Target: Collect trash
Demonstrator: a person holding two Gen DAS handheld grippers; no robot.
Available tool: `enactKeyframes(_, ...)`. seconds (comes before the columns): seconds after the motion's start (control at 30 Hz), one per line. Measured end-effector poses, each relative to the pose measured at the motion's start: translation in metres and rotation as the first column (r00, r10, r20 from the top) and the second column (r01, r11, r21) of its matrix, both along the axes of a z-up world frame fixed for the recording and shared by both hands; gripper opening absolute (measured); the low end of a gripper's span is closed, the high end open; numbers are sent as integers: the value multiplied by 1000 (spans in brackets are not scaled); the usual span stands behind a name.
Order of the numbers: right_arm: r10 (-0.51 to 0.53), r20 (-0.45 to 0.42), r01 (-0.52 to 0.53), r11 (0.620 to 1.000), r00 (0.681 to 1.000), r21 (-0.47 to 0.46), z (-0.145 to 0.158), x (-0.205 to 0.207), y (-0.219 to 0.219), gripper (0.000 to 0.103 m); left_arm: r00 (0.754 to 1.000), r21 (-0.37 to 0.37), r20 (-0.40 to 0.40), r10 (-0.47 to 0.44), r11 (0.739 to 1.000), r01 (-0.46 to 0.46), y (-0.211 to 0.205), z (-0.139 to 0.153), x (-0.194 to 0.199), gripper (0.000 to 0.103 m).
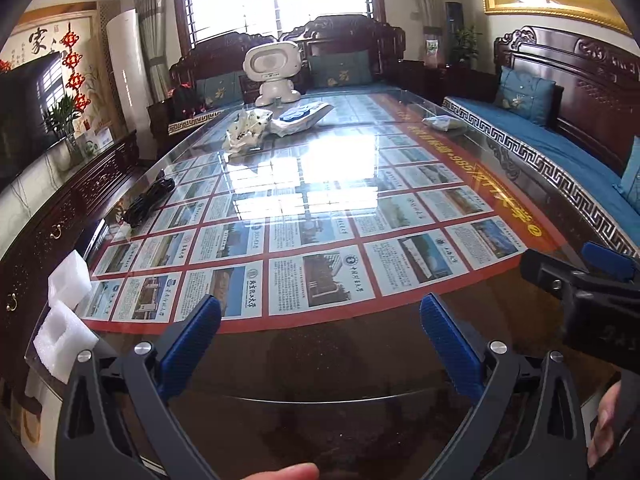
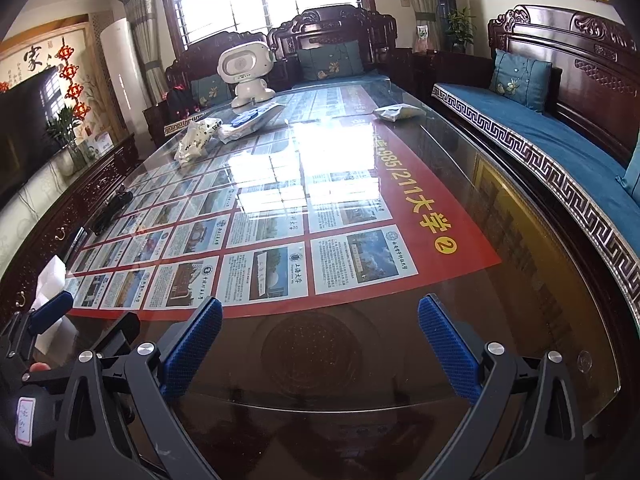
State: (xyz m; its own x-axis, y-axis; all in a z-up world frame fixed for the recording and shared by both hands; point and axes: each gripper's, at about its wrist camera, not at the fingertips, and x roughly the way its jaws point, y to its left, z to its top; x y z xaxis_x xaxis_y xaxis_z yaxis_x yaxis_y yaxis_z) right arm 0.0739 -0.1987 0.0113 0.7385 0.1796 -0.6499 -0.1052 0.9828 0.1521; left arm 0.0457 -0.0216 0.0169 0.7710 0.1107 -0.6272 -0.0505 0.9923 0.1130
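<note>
**Readable text: mostly the poster under the glass**

Poster [image 2: 400, 216] under the table glass has big yellow print on its red band: "985/211大学" w/ a circled "2" right after it. Left cam shows the same line upside down, only "985" clear. The cards on it carry uni names in brush script; "上海大学" reads on one [image 2: 264, 272], the rest too small/blurry imo. Wall scroll [image 2: 34, 58] at left has a big "家"; smaller chars beside it can't be made out. Sticker [image 2: 25, 420] on the left gripper body is scribbled, unreadable.
</note>
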Motion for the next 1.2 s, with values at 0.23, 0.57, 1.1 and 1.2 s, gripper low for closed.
enactKeyframes(0.23, 6, -3, -6, 1000, 1000, -17, 1, 0, 4, 95, 1000, -3, 5, -10, 1000, 10, -1, 2, -4, 99)
enactKeyframes(0.57, 13, -2, -13, 1000, 1000, -22, 2, 1, 7, 95, 1000, -13, -7, -15, 1000, 15, 1, 1, -5, 99)
enactKeyframes(1.1, 17, 0, -17, 1000, 1000, -24, 1, -1, 10, 95, 1000, -20, -8, -18, 1000, 17, 3, 3, -5, 99)
enactKeyframes(1.2, 18, 7, -18, 1000, 1000, -24, 2, -1, 10, 95, 1000, -23, -10, -19, 1000, 19, 3, 3, -4, 99)
